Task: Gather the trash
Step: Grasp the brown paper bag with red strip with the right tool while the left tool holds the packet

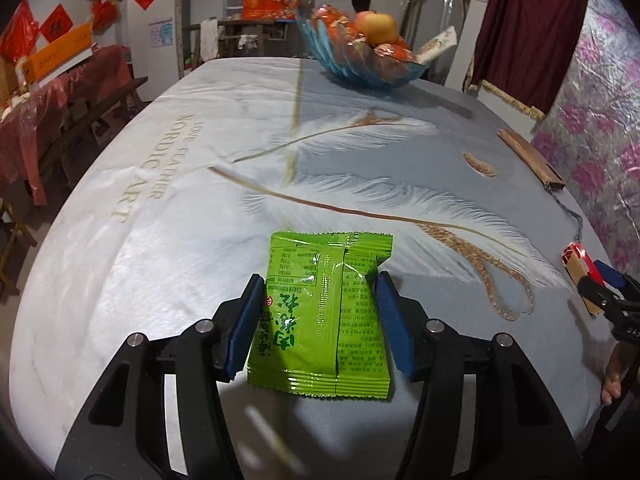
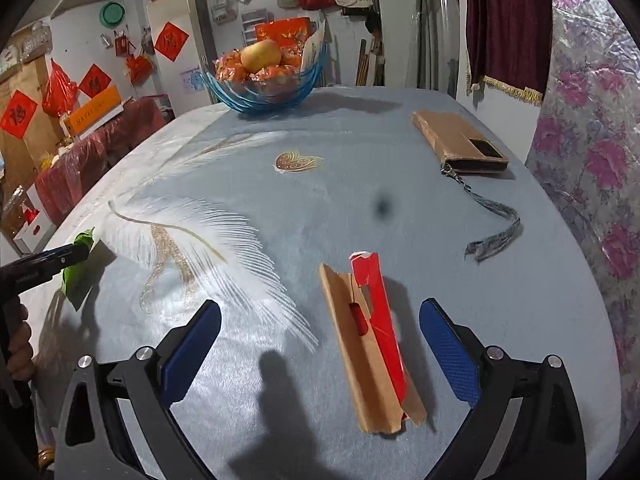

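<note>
Green snack wrapper [image 1: 320, 312] clamped, lifted; torn red-brown carton [image 2: 370, 344] — flat on table.

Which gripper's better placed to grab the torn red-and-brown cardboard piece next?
Right. The right gripper is open with the cardboard piece lying on the tablecloth between its fingers, while the left gripper is already clamped on the green snack packet.

On the surface [image 2: 360, 184], the bowl [image 2: 266, 88] sits at the far edge, the wallet [image 2: 460, 144] far right, the torn carton [image 2: 372, 344] near, and the packet [image 1: 320, 312] left of the carton.
</note>
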{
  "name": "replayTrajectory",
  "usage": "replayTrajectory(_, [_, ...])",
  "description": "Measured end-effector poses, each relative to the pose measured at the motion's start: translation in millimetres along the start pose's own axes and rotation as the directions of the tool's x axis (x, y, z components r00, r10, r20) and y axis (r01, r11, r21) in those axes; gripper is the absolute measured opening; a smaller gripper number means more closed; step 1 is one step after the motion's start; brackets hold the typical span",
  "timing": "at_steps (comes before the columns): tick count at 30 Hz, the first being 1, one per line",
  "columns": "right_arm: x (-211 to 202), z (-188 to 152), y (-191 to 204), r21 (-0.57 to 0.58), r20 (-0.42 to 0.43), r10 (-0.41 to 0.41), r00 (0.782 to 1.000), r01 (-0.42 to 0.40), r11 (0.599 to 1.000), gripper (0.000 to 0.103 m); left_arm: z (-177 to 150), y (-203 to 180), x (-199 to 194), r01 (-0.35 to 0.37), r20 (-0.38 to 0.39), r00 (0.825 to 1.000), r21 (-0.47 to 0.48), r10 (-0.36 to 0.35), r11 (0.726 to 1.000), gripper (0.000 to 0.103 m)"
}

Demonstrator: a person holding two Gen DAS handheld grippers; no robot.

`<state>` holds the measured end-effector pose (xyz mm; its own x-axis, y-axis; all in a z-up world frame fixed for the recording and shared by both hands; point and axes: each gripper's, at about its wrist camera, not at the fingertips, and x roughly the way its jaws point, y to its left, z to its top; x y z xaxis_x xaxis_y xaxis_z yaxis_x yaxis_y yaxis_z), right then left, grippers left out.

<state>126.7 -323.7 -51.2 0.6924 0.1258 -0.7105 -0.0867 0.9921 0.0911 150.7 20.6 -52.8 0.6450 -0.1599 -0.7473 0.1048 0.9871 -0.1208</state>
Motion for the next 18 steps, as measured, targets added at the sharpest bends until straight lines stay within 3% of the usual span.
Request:
replayTrajectory(3, [-1,-1,-5,0.028,0.003,-0.005,1.0,0.005,1.0,0.098,0,10,-1,-0.007,0.002,1.0,-0.018,0.007,1.0,0.056])
replayTrajectory(6, [1,-1,-7,0.047,-0.012,-0.028,1.0,0.028,0.998,0.098,2,20,3,0.034,-0.011,0.999,-0.055,-0.035,0.998,0.056])
replayTrajectory(11, [0,-3,-9,0.041,-0.028,-0.113,0.993,0.114,0.993,0.097,2,21,9,0.037,-0.033,0.999,-0.057,-0.039,0.998,0.059])
replayTrajectory(12, [0,-4,-8,0.028,-0.034,-0.139,0.99,0.14,0.99,0.093,2,20,9,0.034,-0.035,0.999,-0.052,-0.036,0.998,0.059])
replayTrajectory(14, [3,-5,-8,0.007,-0.053,-0.165,0.985,0.165,0.986,0.059,2,18,10,0.028,-0.036,0.999,-0.043,-0.03,0.999,0.059])
replayTrajectory(15, [6,-6,-9,0.004,-0.073,-0.153,0.986,0.154,0.988,0.027,2,17,11,0.026,-0.037,0.999,-0.038,-0.028,0.999,0.059])
replayTrajectory(18, [0,2,-6,0.039,-0.034,-0.073,0.997,0.075,0.996,0.025,1,16,12,0.028,-0.039,0.999,-0.03,-0.029,0.999,0.063])
